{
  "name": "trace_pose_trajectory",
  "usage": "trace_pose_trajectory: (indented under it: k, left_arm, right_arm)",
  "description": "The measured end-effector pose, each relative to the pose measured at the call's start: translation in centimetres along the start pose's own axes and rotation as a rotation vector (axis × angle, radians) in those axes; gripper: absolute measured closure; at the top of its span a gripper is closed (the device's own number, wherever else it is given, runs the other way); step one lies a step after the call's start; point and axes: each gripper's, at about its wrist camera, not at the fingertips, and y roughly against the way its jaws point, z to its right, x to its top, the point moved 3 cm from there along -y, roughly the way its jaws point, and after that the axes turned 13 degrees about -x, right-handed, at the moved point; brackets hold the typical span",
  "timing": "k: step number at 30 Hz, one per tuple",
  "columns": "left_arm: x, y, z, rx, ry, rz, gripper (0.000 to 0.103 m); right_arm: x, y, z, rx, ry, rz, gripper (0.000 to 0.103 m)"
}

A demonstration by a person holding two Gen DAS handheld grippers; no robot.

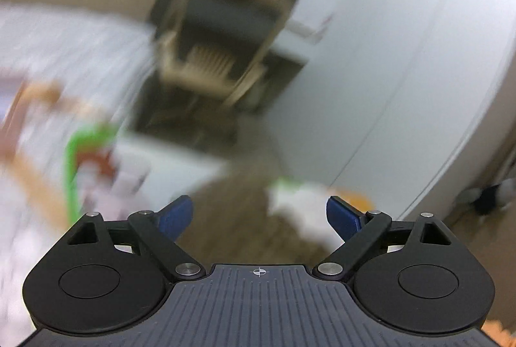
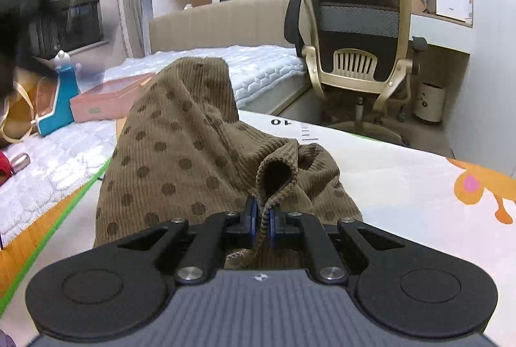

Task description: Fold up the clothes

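The brown dotted corduroy garment (image 2: 180, 153) lies bunched on a white play mat (image 2: 403, 179) beside the bed (image 2: 264, 63). The right gripper (image 2: 262, 222) is clamped on a ribbed edge of it. The left gripper (image 1: 259, 214) has its blue pads (image 1: 175, 216) wide apart, holding nothing, in a blurred view. An office chair (image 2: 358, 34) stands behind.

Office chair (image 2: 358, 37), bed (image 2: 264, 63), perhaps boxes (image 2: 109, 100).

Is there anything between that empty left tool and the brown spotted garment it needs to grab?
Hard to say. The left gripper has its jaws wide open with nothing between them, but its view is blurred. The right gripper already pinches the brown garment, with nothing lying on the cloth.
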Motion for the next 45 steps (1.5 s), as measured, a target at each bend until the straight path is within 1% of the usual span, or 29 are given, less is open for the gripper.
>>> trace_pose_trajectory:
  k: [1, 2, 3, 4, 5, 8, 11, 13, 14, 15, 16, 17, 20, 21, 22, 24, 26, 27, 29, 30, 31, 33, 34, 36, 38, 40, 42, 44, 45]
  left_arm:
    - [-1.3, -0.7, -1.2, 0.002, 0.036, -0.026, 0.01]
    - [-2.6, -1.5, -2.3, 0.002, 0.074, -0.051, 0.014]
    - [-3.5, -2.5, -3.0, -0.002, 0.109, -0.07, 0.032]
    - [-3.8, -3.3, -3.5, -0.019, 0.137, -0.084, 0.042]
    - [-3.3, -4.1, -3.4, -0.028, 0.15, -0.08, 0.042]
    - [-0.9, -5.9, -0.6, -0.109, 0.064, -0.037, 0.042]
    - [-0.2, -8.3, 2.3, -0.184, -0.043, -0.053, 0.038]
    - [-1.0, -9.9, 2.9, -0.129, -0.11, -0.081, 0.035]
    - [-1.4, -10.2, 3.0, -0.091, -0.144, -0.089, 0.035]
    - [-1.9, -10.3, 3.1, -0.05, -0.18, -0.095, 0.03]
    - [-2.4, -10.4, 3.1, -0.01, -0.215, -0.1, 0.023]
    - [-2.8, -10.1, 3.0, 0.013, -0.224, -0.099, 0.015]
    - [-3.1, -8.9, 2.6, 0.016, -0.212, -0.095, 0.014]
    - [-3.0, -8.6, 2.5, 0.021, -0.21, -0.088, 0.012]
    - [-2.8, -8.3, 2.4, 0.025, -0.208, -0.08, 0.011]
    - [-2.5, -8.6, 1.8, 0.041, -0.186, -0.09, 0.01]
    - [-2.8, -9.1, 1.6, 0.036, -0.163, -0.11, 0.01]
    - [-3.1, -9.2, 1.5, 0.023, -0.158, -0.119, 0.009]
    - [-3.7, -9.1, 1.4, -0.005, -0.152, -0.137, 0.009]
    - [-3.9, -8.8, 1.4, -0.018, -0.151, -0.151, 0.009]
    - [-4.0, -8.5, 1.4, -0.031, -0.151, -0.167, 0.008]
    - [-4.1, -7.2, 1.2, -0.061, -0.154, -0.183, 0.006]
    - [-4.0, -6.6, 0.8, -0.076, -0.151, -0.182, 0.006]
    - [-3.8, -6.0, -0.1, -0.09, -0.122, -0.175, 0.005]
    - [-3.2, -6.1, -1.4, -0.083, -0.055, -0.157, 0.005]
    - [-2.7, -6.9, -2.7, -0.112, 0.057, -0.132, 0.005]
    - [-2.4, -8.0, -4.1, -0.14, 0.168, -0.115, 0.004]
    - [-2.6, -9.6, -5.3, -0.167, 0.267, -0.117, 0.002]
    - [-2.7, -10.3, -5.7, -0.191, 0.304, -0.122, 0.002]
  right_arm:
    - [0.0, 0.4, 0.2, 0.001, -0.012, 0.009, 0.096]
    - [0.0, 0.8, 0.3, 0.003, -0.023, 0.017, 0.096]
    - [0.3, 2.6, 0.4, 0.003, -0.029, 0.035, 0.097]
    - [0.8, 3.3, 0.5, 0.001, -0.035, 0.059, 0.097]
    - [1.3, 4.1, 1.2, -0.012, -0.036, 0.084, 0.097]
    - [2.7, 6.3, 2.9, -0.074, -0.038, 0.155, 0.098]
    - [2.0, 5.9, 5.7, -0.156, -0.071, 0.097, 0.098]
    - [0.0, 3.8, 7.1, -0.2, -0.072, -0.025, 0.095]
    - [-1.0, 3.1, 7.7, -0.191, -0.078, -0.073, 0.091]
    - [-1.9, 2.5, 8.3, -0.18, -0.096, -0.117, 0.086]
    - [-2.3, 2.4, 8.8, -0.19, -0.101, -0.133, 0.086]
    - [-2.3, 2.8, 9.1, -0.214, -0.094, -0.113, 0.083]
    - [0.2, 5.0, 9.0, -0.222, -0.056, 0.031, 0.069]
    - [1.6, 5.3, 8.4, -0.192, -0.037, 0.075, 0.056]
    - [3.1, 5.5, 7.7, -0.163, -0.017, 0.119, 0.049]
    - [6.0, 5.2, 6.2, -0.093, 0.015, 0.178, 0.048]
    - [8.7, 2.1, 4.0, 0.04, -0.006, 0.146, 0.047]
    - [10.0, 0.6, 2.9, 0.106, -0.016, 0.129, 0.043]
    - [11.0, -3.3, 0.3, 0.243, -0.039, 0.012, 0.04]
    - [11.1, -4.9, -0.7, 0.236, -0.012, -0.021, 0.04]
    - [10.7, -6.5, -1.8, 0.155, 0.088, -0.04, 0.04]
    - [9.2, -7.8, -2.6, 0.022, 0.255, -0.001, 0.037]
    - [8.6, -8.3, -2.0, -0.037, 0.276, 0.002, 0.036]
    - [7.9, -9.2, 0.2, -0.128, 0.226, -0.024, 0.036]
    - [7.8, -8.3, 2.1, -0.114, 0.137, -0.041, 0.036]
    - [7.3, -6.4, 2.9, -0.082, 0.115, -0.024, 0.035]
    - [5.8, -5.6, 2.5, -0.097, 0.17, -0.051, 0.034]
    - [2.5, -6.2, 1.6, -0.156, 0.263, -0.122, 0.034]
    - [1.2, -6.1, 1.5, -0.179, 0.276, -0.112, 0.034]
